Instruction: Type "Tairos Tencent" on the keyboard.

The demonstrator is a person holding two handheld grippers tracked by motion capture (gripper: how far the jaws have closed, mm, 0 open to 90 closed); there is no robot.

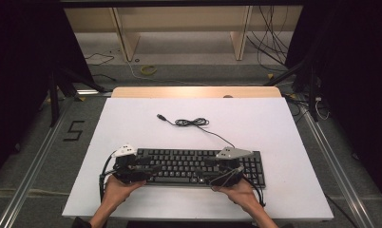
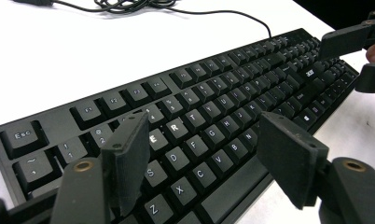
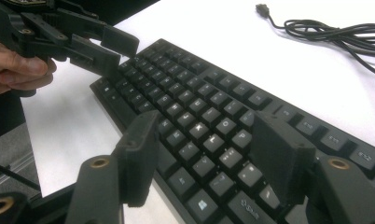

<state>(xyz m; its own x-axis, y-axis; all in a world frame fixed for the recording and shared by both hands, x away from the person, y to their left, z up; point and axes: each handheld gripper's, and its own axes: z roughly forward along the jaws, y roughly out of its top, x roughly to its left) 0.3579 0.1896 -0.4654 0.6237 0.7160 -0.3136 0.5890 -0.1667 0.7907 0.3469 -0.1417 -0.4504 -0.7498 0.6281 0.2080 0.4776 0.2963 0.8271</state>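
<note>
A black keyboard (image 1: pixel 189 164) lies flat near the front of the white table top (image 1: pixel 274 123). Its cable (image 1: pixel 194 122) runs back into a small coil and ends in a loose USB plug (image 1: pixel 160 116). My left gripper (image 1: pixel 153 168) hovers over the keyboard's left end, open, with letter keys (image 2: pixel 223 93) showing between its jaws (image 2: pixel 202 135) and nothing held. Over the right half my right gripper (image 1: pixel 205 172) is also open and holds nothing; keys show under it in the right gripper view (image 3: pixel 206 130). The two grippers point towards each other, and each sees the other: right gripper (image 2: pixel 358 51), left gripper (image 3: pixel 113 51).
Bare white surface surrounds the keyboard on all sides. The cable coil (image 3: pixel 335 32) and the plug (image 3: pixel 262 8) lie behind the keyboard. Beyond the table's far edge a wooden frame (image 1: pixel 127 38) stands on the floor among loose wires (image 1: pixel 270 42).
</note>
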